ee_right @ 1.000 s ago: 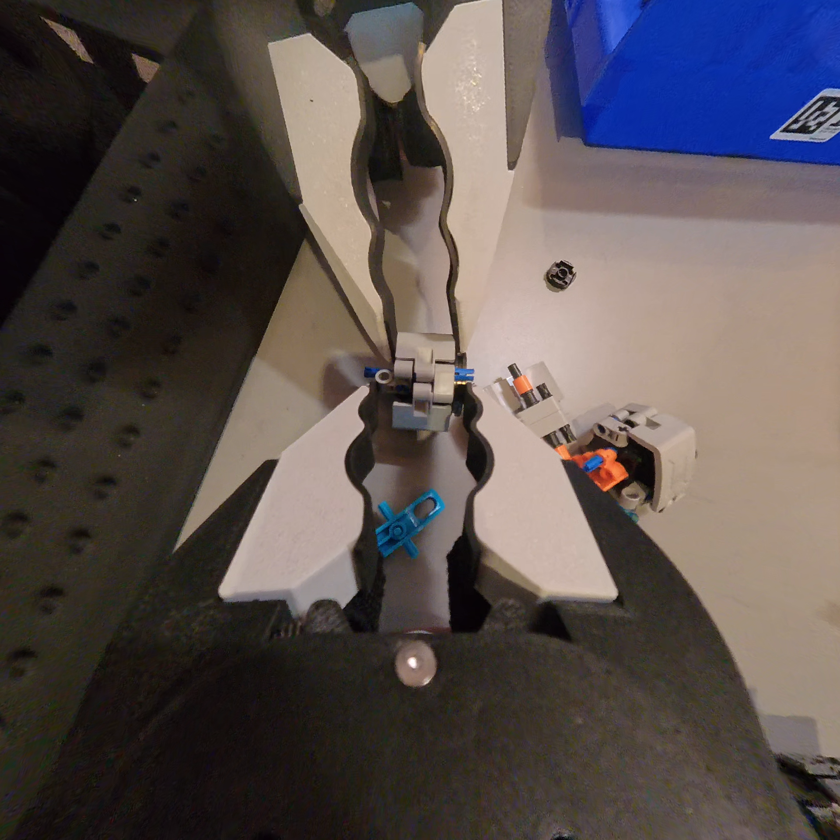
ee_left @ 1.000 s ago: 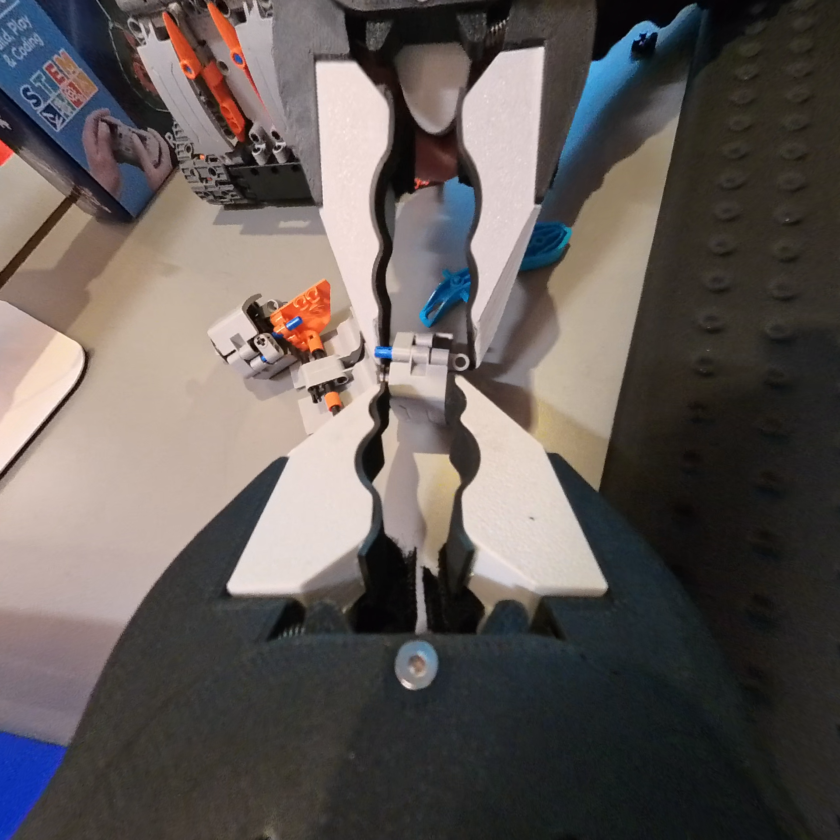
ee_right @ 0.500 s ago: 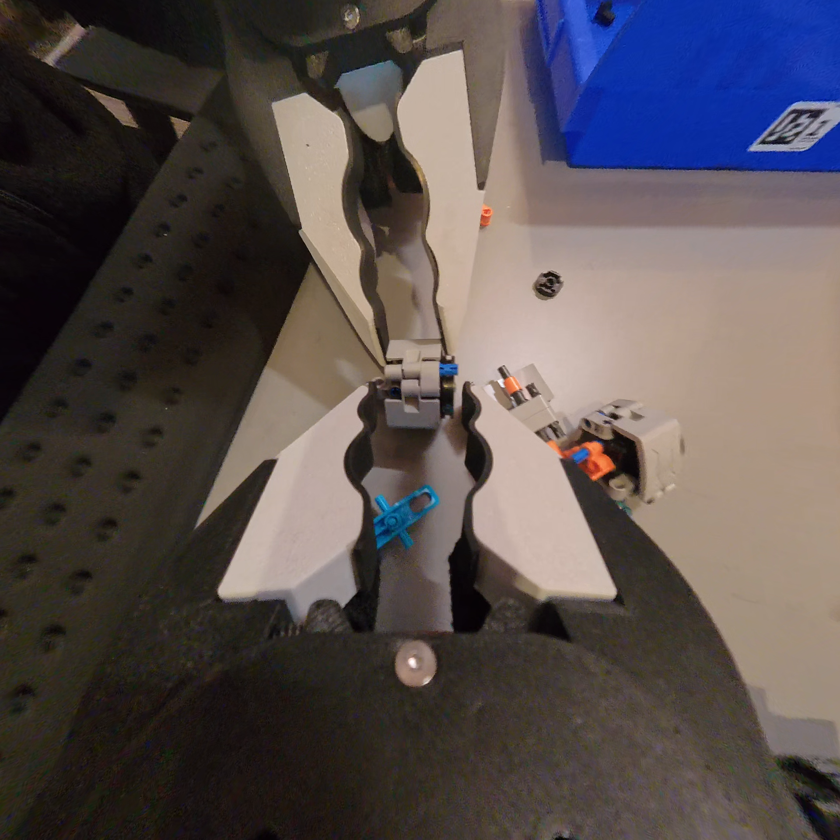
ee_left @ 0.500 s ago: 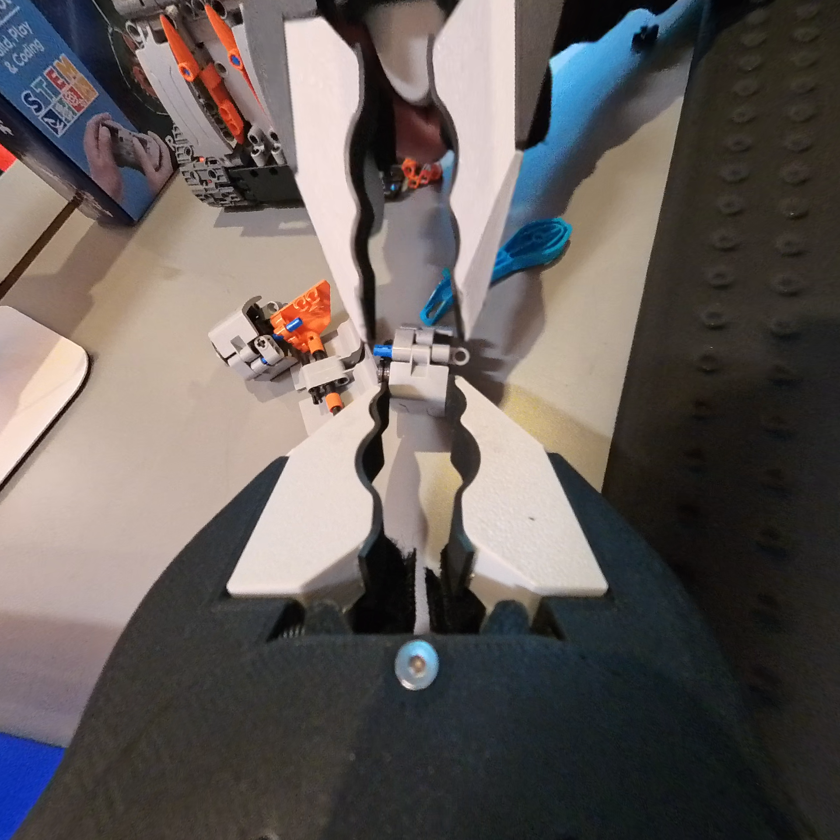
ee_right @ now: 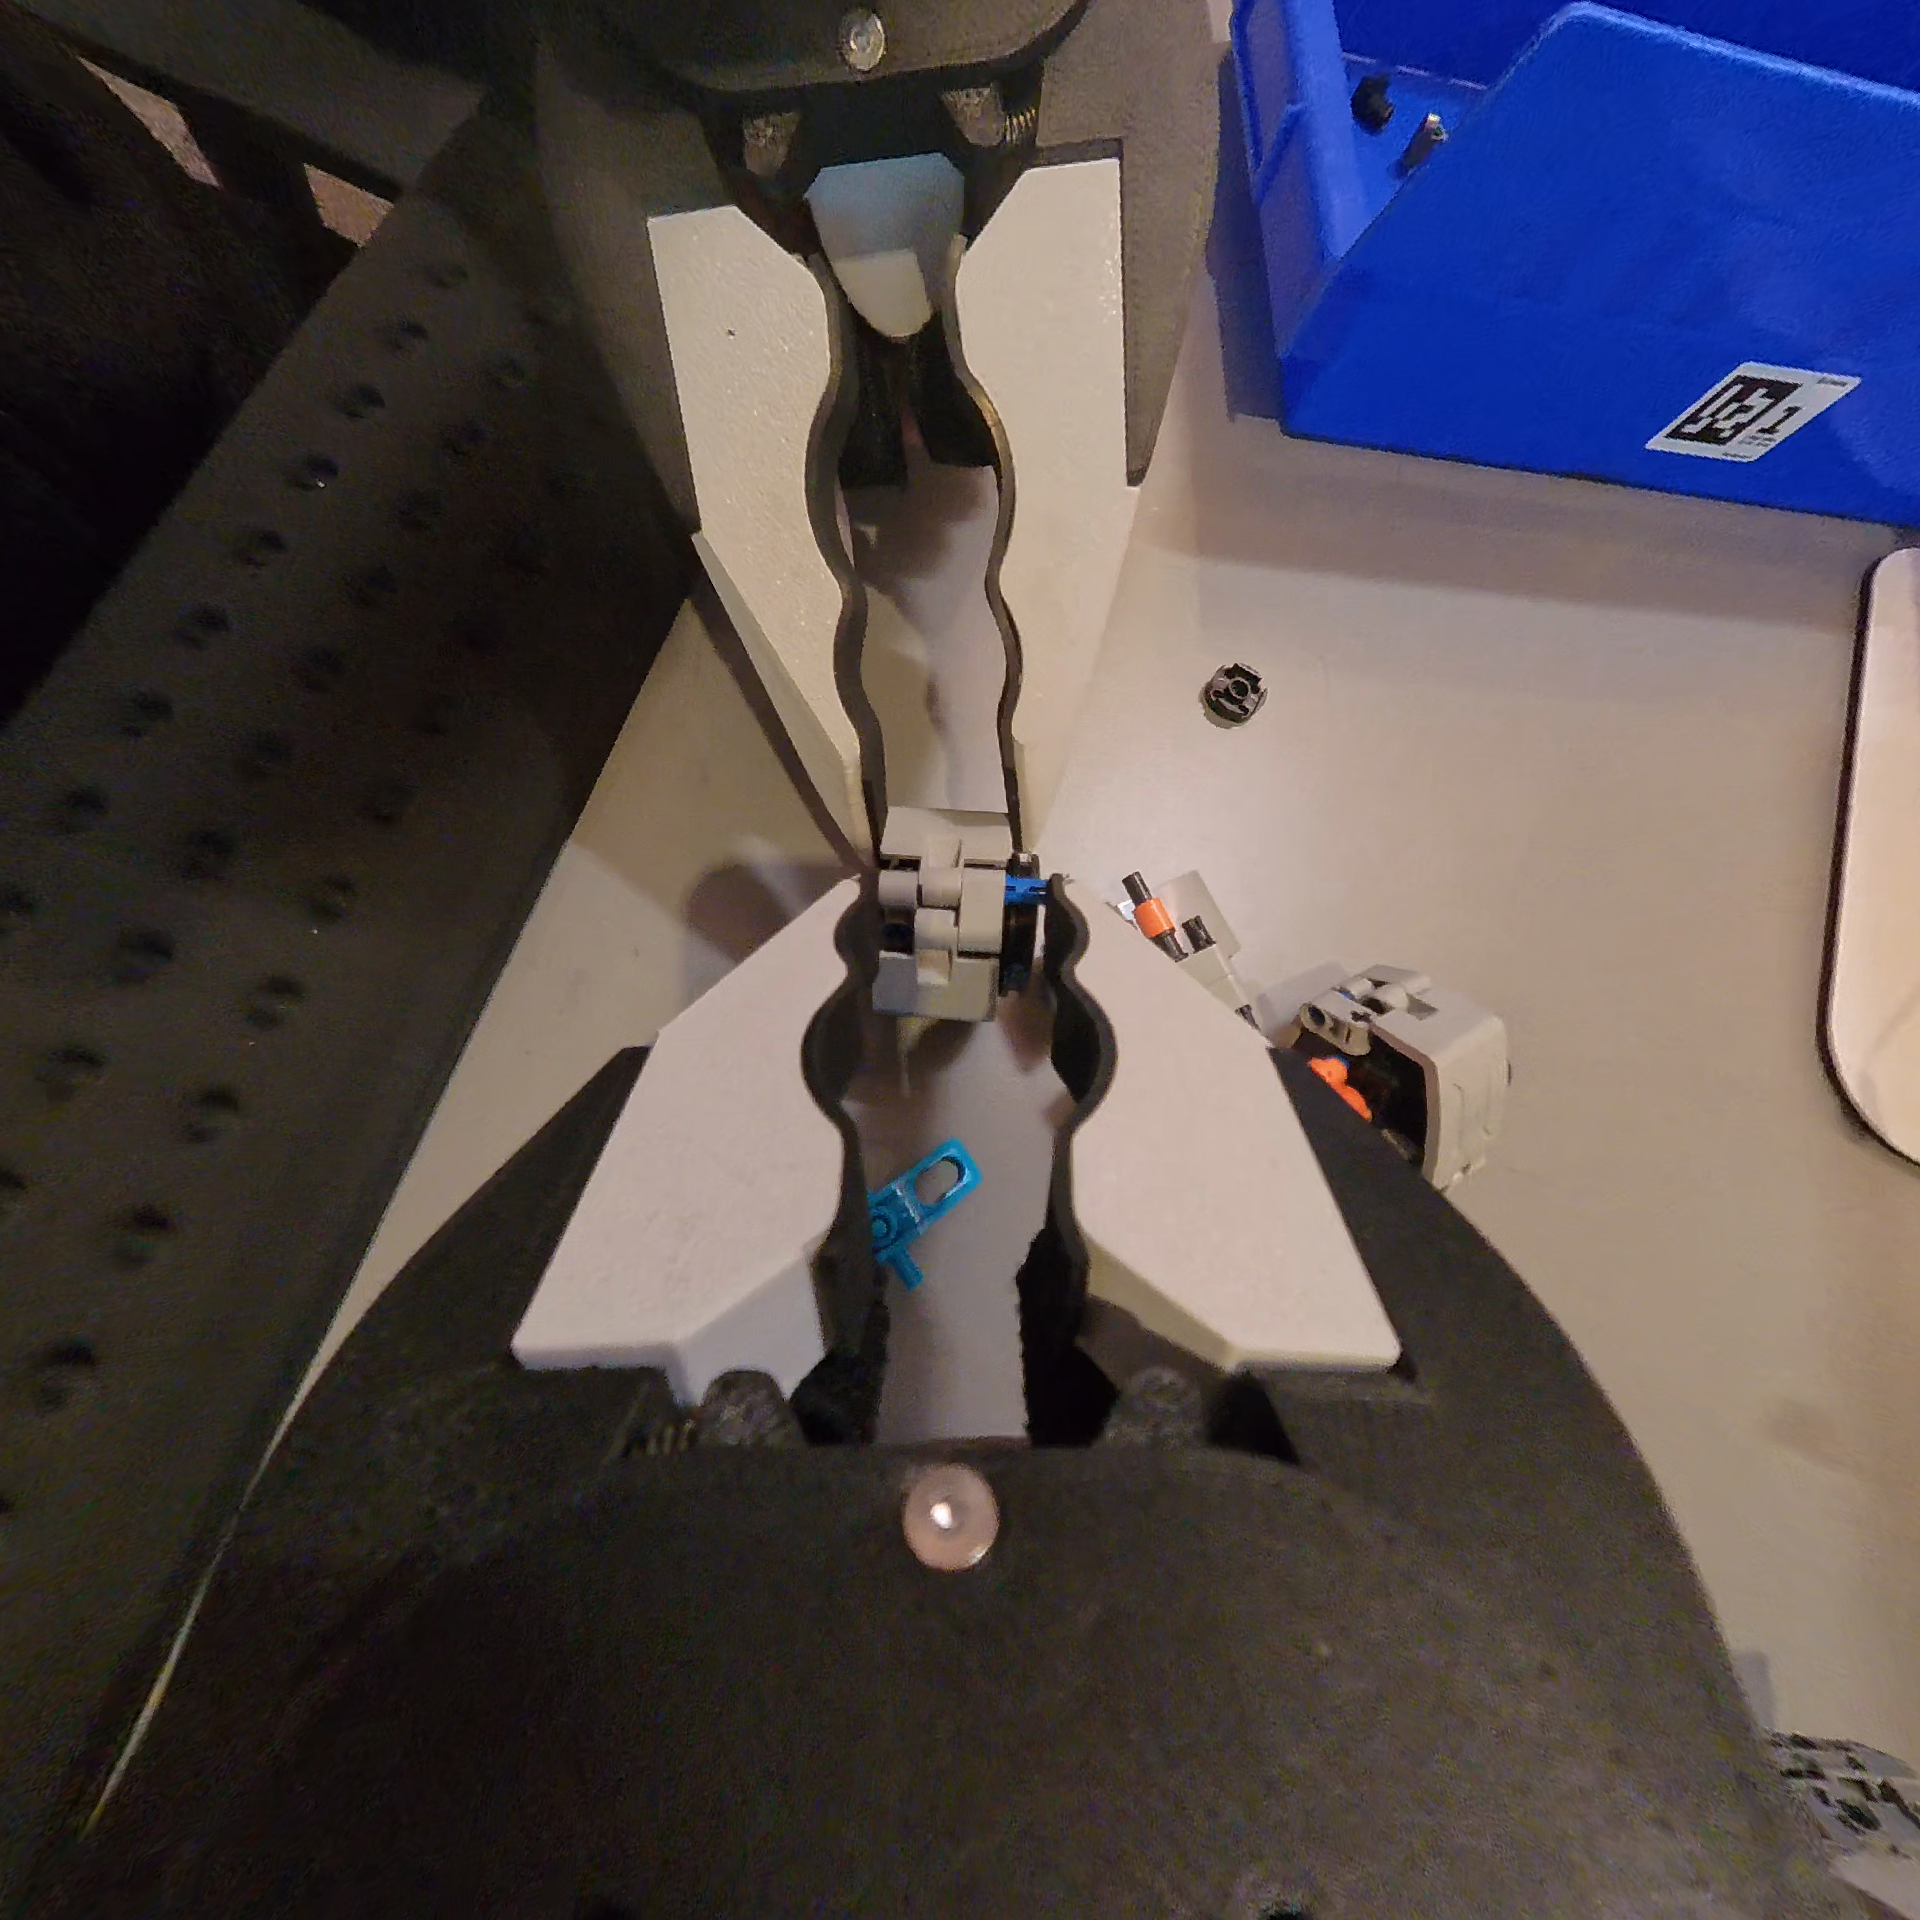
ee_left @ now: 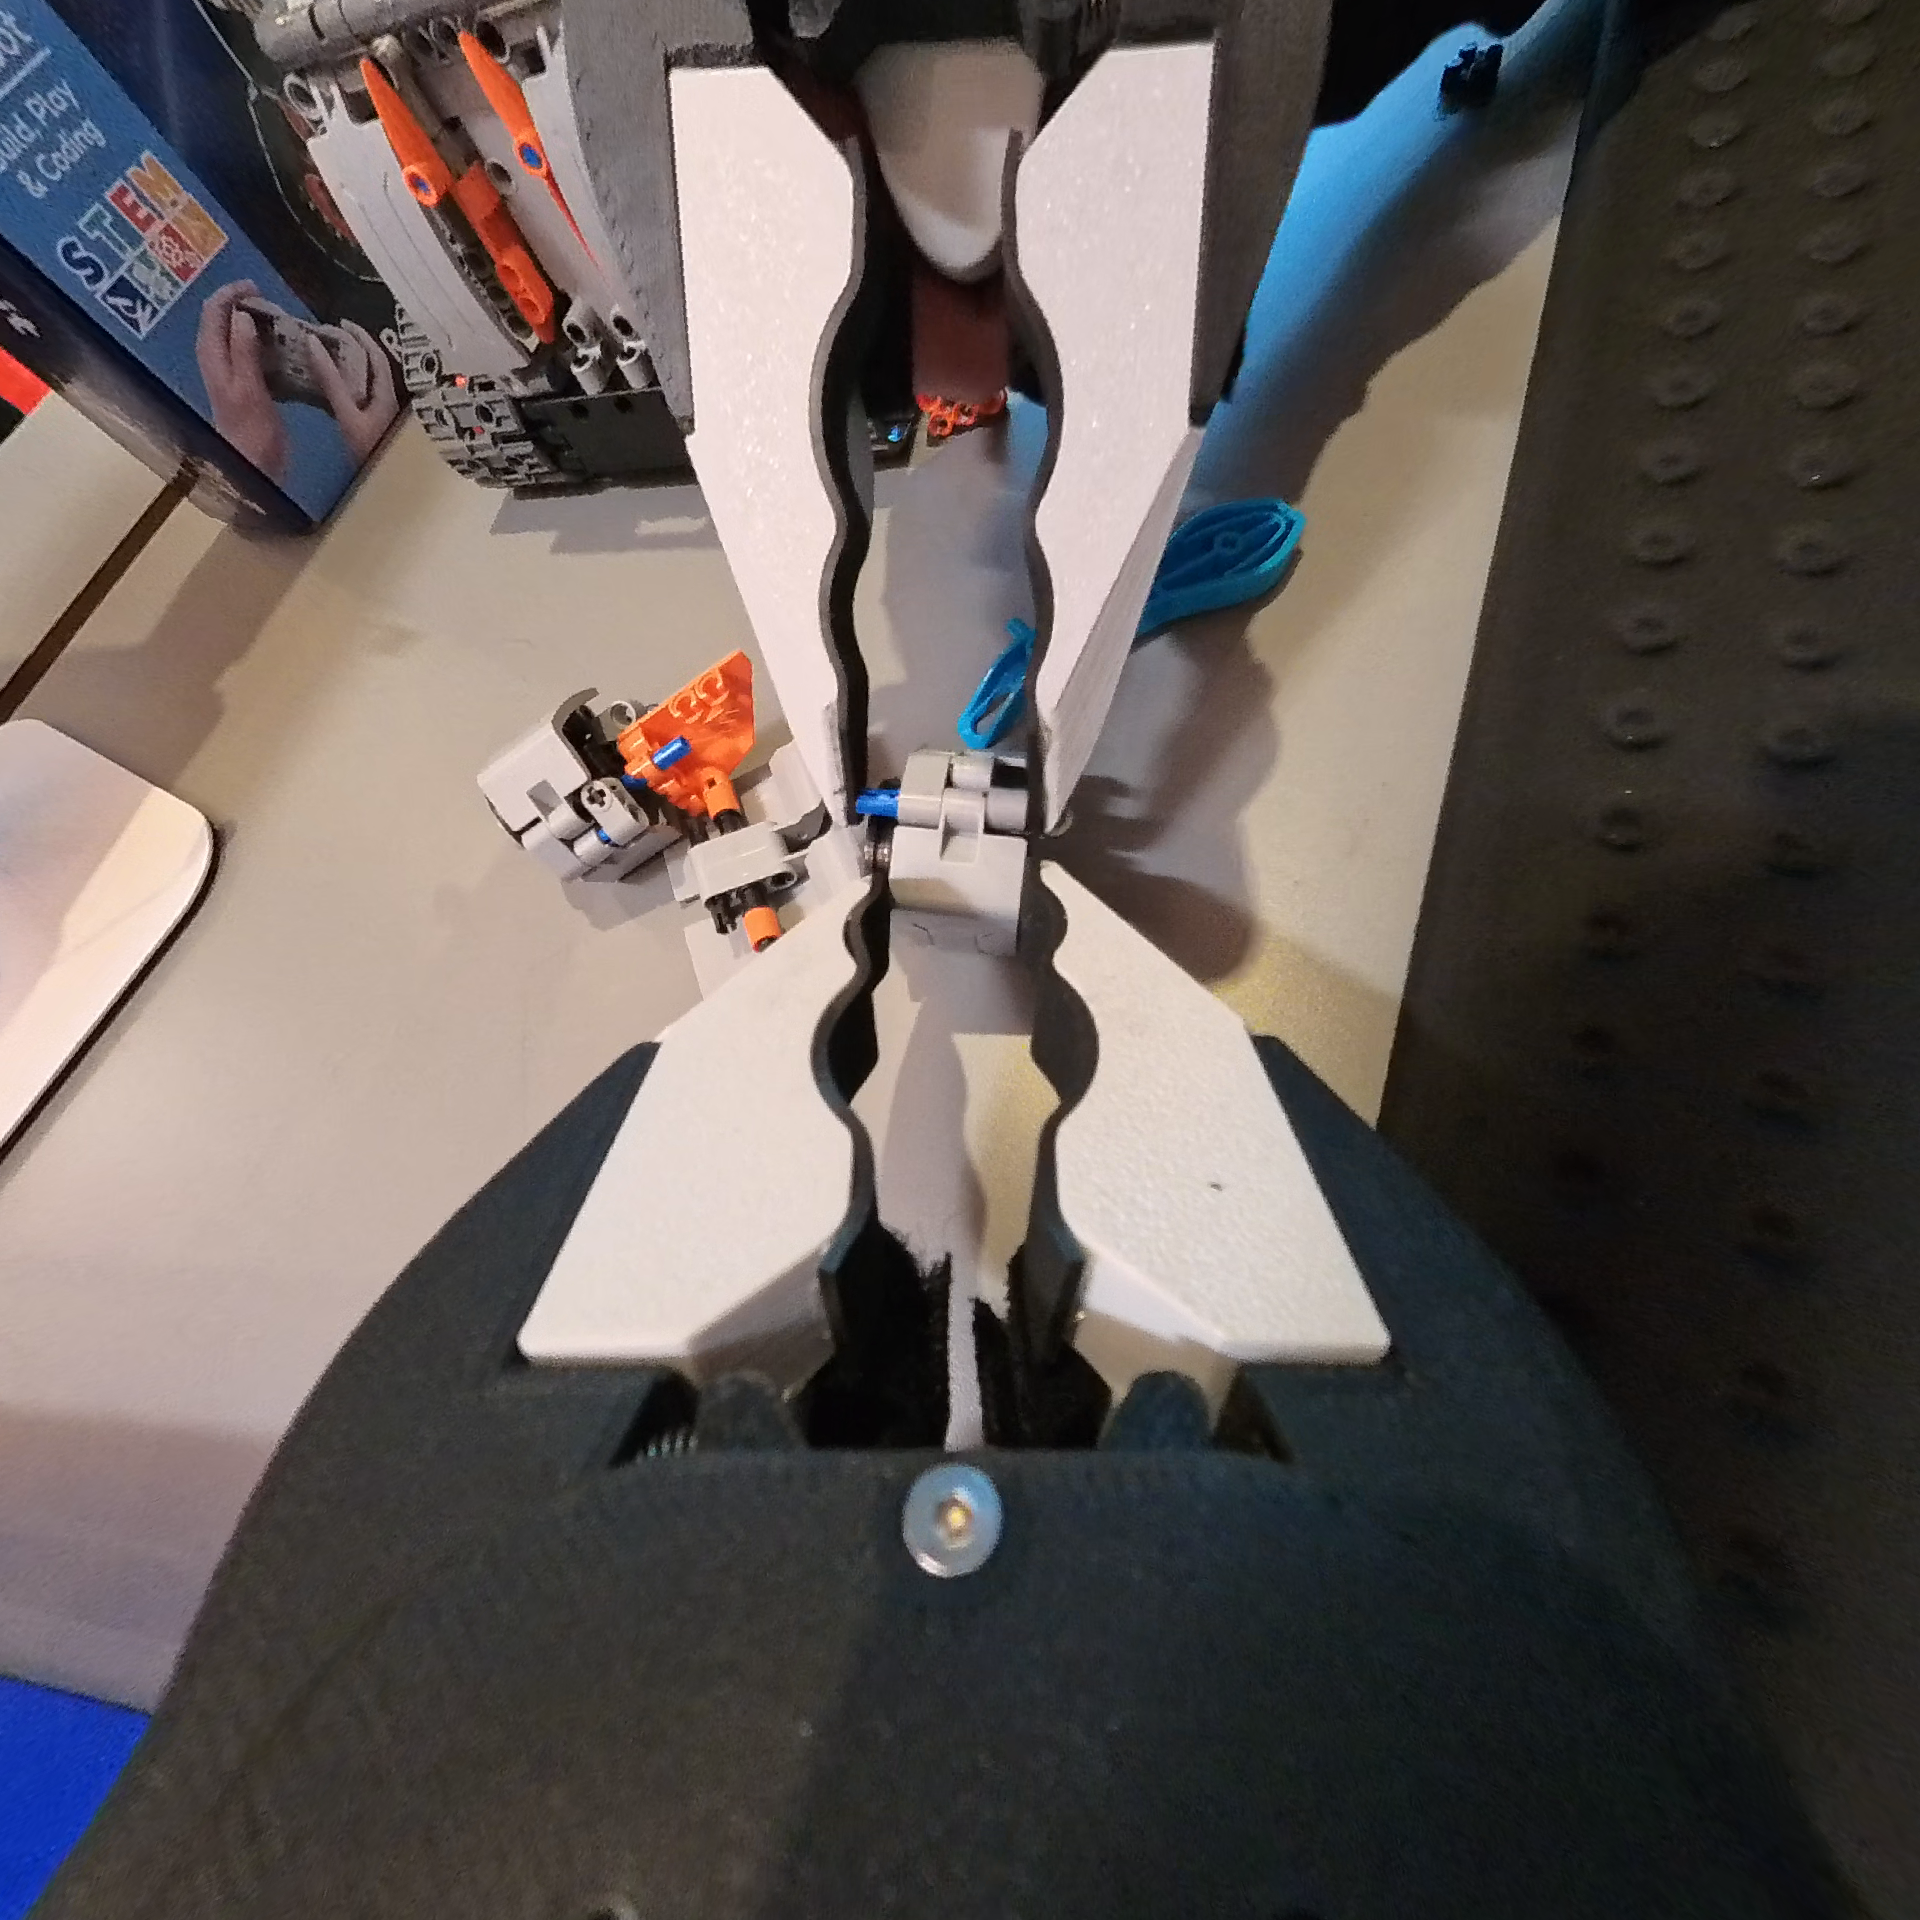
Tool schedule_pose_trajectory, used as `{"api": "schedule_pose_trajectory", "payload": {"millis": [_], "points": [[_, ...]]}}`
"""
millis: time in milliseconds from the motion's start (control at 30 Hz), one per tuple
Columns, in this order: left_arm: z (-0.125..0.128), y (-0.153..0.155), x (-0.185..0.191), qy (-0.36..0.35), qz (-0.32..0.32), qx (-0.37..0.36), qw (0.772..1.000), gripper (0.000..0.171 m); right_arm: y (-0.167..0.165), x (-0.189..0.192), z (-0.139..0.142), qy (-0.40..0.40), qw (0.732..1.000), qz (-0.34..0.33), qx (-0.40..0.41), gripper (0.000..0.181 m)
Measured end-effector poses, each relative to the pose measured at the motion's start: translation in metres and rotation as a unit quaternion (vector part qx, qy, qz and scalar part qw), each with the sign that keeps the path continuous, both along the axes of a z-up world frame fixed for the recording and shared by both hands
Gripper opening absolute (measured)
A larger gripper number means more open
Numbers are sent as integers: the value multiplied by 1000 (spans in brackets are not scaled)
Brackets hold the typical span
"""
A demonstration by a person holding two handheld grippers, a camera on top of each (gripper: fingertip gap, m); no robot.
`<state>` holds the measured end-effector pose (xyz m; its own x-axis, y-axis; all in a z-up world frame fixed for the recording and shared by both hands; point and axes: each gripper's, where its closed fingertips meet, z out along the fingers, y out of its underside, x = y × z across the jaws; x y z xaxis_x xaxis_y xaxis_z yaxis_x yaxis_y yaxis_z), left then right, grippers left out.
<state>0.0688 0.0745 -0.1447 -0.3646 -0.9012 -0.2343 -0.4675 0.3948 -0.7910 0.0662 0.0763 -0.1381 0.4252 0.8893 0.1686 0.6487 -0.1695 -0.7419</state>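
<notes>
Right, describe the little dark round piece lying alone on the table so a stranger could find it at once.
Start in the right wrist view at the big blue plastic bin at the far right of the beige table. Below its near left corner lies a small dark grey round brick piece. It lies apart from everything else, unlike the grey and orange brick cluster nearer the camera.

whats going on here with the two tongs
Both tongs face each other over a beige table, gripping one small grey brick piece from opposite ends. The left tongs and right tongs are both shut on it. A grey-and-orange brick cluster and a blue part lie beside.
</notes>
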Motion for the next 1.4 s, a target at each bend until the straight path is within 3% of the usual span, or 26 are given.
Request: {"api": "schedule_pose_trajectory", "payload": {"millis": [567,867,1067,1233,1400], "points": [[3,6,2,-10,1,0,1000,23,7,3,3,2,1000,-29,-6,29],[52,26,-1,-98,18,-169,981,22,5,17,68,30,995,-97,16,41],[63,16,-6,-112,-14,-209,971,23,3,-1,64,55,989,-139,-7,52],[69,10,-9,-118,-34,-238,963,23,6,-6,58,81,981,-177,-12,36],[75,13,-11,-130,-34,-258,957,23,9,-7,65,117,973,-197,-3,35]]}}
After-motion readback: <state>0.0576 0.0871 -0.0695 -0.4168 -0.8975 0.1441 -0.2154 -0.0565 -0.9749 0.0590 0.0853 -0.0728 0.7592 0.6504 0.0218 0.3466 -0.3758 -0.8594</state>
